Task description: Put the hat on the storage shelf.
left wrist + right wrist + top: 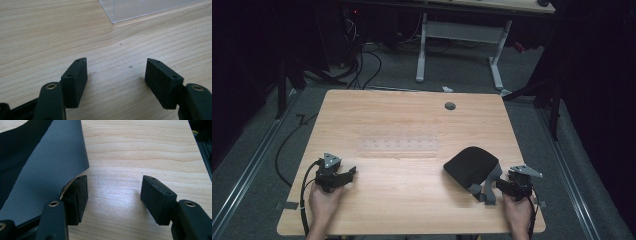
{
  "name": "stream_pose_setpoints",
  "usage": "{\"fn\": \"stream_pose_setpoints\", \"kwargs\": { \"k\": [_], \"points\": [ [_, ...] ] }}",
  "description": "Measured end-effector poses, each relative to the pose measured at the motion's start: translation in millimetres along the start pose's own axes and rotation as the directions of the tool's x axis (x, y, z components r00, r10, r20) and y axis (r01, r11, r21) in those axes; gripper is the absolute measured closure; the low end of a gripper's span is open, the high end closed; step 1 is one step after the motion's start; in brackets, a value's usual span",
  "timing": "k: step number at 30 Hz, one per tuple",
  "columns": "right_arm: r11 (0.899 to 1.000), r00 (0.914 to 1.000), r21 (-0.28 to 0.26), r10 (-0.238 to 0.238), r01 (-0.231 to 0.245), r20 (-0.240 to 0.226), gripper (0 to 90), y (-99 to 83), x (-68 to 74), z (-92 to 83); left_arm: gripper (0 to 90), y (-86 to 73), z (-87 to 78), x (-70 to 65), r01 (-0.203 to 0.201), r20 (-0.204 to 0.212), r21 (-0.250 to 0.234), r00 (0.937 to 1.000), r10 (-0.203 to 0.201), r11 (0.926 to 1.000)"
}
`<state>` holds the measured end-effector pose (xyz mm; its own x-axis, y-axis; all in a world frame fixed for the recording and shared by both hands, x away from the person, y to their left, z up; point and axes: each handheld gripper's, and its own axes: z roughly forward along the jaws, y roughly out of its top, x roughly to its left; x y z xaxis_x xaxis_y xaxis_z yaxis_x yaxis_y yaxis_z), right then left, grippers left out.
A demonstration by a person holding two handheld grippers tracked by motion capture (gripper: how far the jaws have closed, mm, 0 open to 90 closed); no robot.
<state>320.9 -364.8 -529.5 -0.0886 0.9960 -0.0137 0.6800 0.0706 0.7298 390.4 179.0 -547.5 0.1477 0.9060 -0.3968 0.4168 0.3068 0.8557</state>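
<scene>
Since the black pad (471, 165) lies just left of our right gripper (507, 186), its jaws wide and empty, we'd use that hand.

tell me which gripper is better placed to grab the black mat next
Right. The right gripper sits open beside the black mat, one pad against its curled edge. The left gripper is open over bare table, far across.

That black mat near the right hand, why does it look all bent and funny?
The black mat isn't lying flat: its near edge curls up off the table, showing the grey underside beside the open right hand-held gripper. Nothing looks spilled or broken.
</scene>
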Motion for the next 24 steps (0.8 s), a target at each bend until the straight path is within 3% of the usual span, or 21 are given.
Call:
{"fn": "stream_pose_setpoints", "kwargs": {
  "k": [24],
  "points": [
    [1.000,0.9997,-0.006,0.022,-0.022,-0.013,41.2,-0.3,-3.8,-0.7,34.0,0.0,0.5,-0.4,0.005,-0.003,-0.002,1.0000,-0.005,1.0000]
  ]
}}
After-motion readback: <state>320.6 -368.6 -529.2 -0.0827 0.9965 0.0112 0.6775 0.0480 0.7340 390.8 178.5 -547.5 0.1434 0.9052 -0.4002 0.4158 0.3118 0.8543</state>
